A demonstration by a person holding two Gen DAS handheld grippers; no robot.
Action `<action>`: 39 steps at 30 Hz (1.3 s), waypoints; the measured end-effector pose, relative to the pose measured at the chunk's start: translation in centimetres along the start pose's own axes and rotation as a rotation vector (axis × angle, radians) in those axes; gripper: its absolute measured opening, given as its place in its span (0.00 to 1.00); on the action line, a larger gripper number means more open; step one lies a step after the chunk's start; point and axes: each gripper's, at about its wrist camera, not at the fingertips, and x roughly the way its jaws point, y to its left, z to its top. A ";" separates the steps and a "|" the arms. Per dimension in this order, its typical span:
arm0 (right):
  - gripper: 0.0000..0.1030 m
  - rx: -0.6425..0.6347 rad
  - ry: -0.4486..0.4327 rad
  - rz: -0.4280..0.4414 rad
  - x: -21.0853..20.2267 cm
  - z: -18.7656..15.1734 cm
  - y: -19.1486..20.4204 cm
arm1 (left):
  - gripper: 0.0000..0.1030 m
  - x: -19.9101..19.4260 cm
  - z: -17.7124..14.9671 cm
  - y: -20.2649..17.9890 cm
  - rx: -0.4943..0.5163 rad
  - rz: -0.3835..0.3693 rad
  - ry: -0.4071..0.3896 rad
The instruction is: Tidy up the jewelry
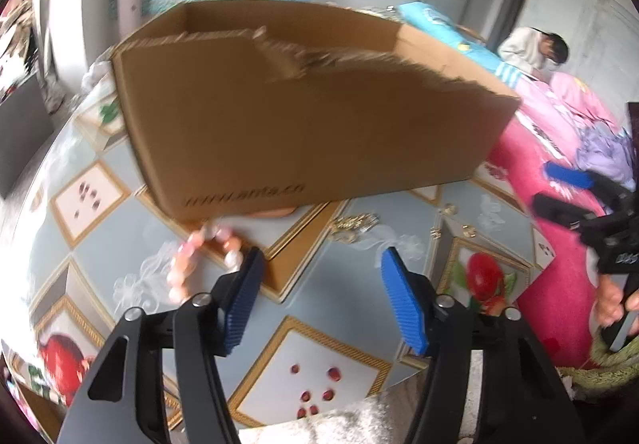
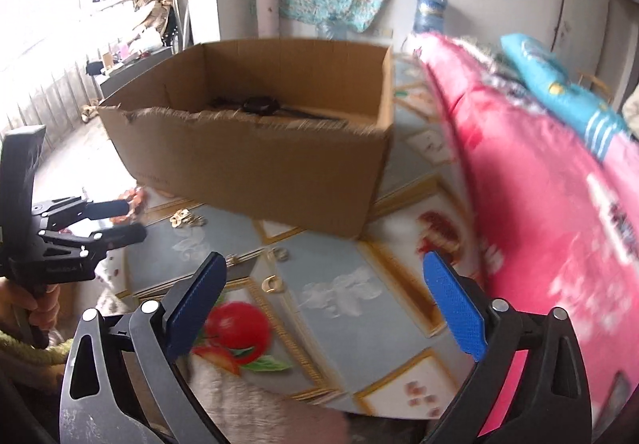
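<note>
With both tongs, left (image 1: 321,300) and right (image 2: 325,308), gaping and empty, the pink bead bracelet (image 1: 199,264), left of centre, is best being approached slowly before the cardboard box (image 1: 303,112).

left gripper (image 1: 319,264): our jaws apart, nothing between pads, angled down
right gripper (image 2: 325,272): our jaws wide, empty, angled down

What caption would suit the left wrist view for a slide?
Open left tongs hover over a patterned tablecloth beside a pink bead bracelet, before a cardboard box.
</note>
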 end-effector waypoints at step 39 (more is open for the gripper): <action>0.55 0.060 0.071 0.155 2.8 -0.8 -1.1 | 0.13 2.4 1.4 -0.8 0.122 0.048 0.090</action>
